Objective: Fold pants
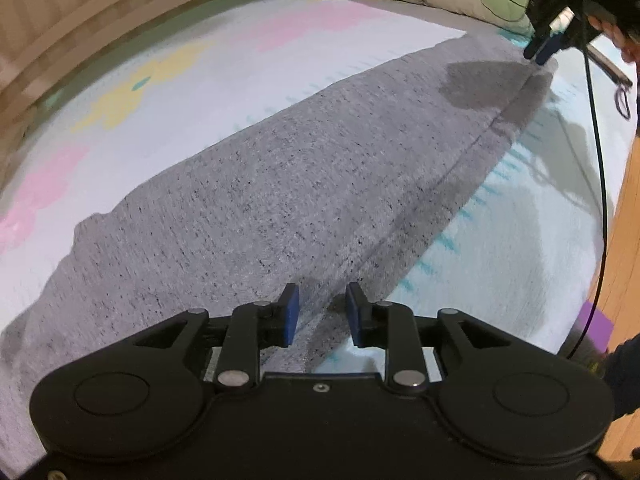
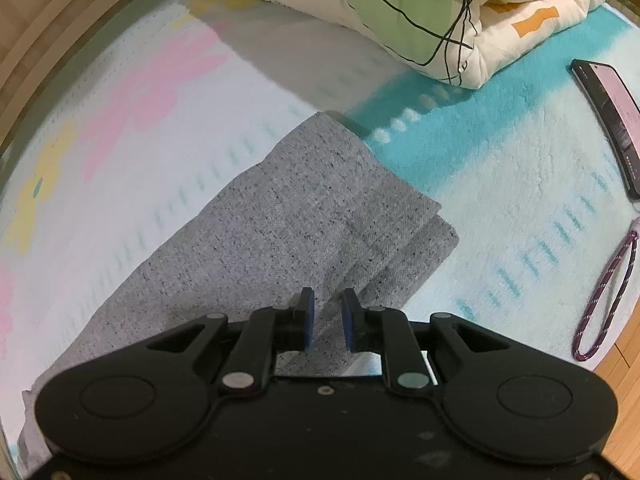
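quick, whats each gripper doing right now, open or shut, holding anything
Left gripper: open, jaws apart over the gray pants, nothing gripped.
Right gripper: open, jaws apart over the pants' leg end, nothing gripped.

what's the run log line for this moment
task: fold pants | pants: flat on bed mat, legs stacked | left gripper: open over near edge | right gripper: open over cuff end | phone: on mat

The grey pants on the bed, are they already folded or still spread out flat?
Folded lengthwise at least: the grey pants lie as one long strip, and the right wrist view shows stacked hem layers at the leg end. No crosswise fold shows yet.
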A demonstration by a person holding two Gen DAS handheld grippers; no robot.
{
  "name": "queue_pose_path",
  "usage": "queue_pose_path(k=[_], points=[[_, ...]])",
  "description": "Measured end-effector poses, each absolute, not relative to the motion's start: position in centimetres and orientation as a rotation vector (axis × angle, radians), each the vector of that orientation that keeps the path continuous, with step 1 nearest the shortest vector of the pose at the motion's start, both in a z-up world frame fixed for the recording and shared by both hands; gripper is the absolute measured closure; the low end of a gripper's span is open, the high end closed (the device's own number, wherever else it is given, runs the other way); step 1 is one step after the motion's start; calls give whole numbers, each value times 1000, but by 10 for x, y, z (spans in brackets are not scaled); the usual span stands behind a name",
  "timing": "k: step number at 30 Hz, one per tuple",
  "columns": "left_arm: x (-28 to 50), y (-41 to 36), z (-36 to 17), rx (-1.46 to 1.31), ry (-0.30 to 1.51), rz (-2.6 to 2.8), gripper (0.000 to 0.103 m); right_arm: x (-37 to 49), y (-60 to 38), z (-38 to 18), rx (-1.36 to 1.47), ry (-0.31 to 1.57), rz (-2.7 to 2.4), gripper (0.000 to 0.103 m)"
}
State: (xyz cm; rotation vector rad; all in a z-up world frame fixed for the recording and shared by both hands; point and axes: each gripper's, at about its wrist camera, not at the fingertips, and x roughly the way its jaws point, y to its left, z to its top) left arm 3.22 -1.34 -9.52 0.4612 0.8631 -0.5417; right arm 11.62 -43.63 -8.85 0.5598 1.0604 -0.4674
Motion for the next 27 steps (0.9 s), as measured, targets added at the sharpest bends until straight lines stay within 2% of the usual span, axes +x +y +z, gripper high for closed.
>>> queue_pose_path(k=[3, 6, 9, 10, 11, 12, 13, 16, 27], points=[[26, -15, -97, 493, 845, -539, 66, 117, -436, -89, 563, 1063, -470, 85], [25, -21, -104, 559, 798, -505, 55, 117, -437, -89, 572, 1053, -474, 84], [34, -26, -107, 584, 777, -483, 53, 116, -443, -87, 597, 1020, -491, 82], [39, -27, -107, 576, 789, -488, 58, 115, -446, -86, 610, 1004, -499, 80], [44, -27, -105, 549, 811, -498, 72, 113, -450, -84, 631, 981, -514, 78], [49, -26, -104, 514, 840, -507, 79, 111, -453, -82, 649, 961, -529, 76], [54, -25, -103, 480, 867, -512, 84, 109, -456, -80, 667, 941, -546, 75], [59, -22, -100, 433, 892, -504, 92, 105, -464, -76, 680, 906, -592, 72], [62, -16, -96, 396, 907, -516, 94, 107, -481, -100, 714, 952, -686, 68]])
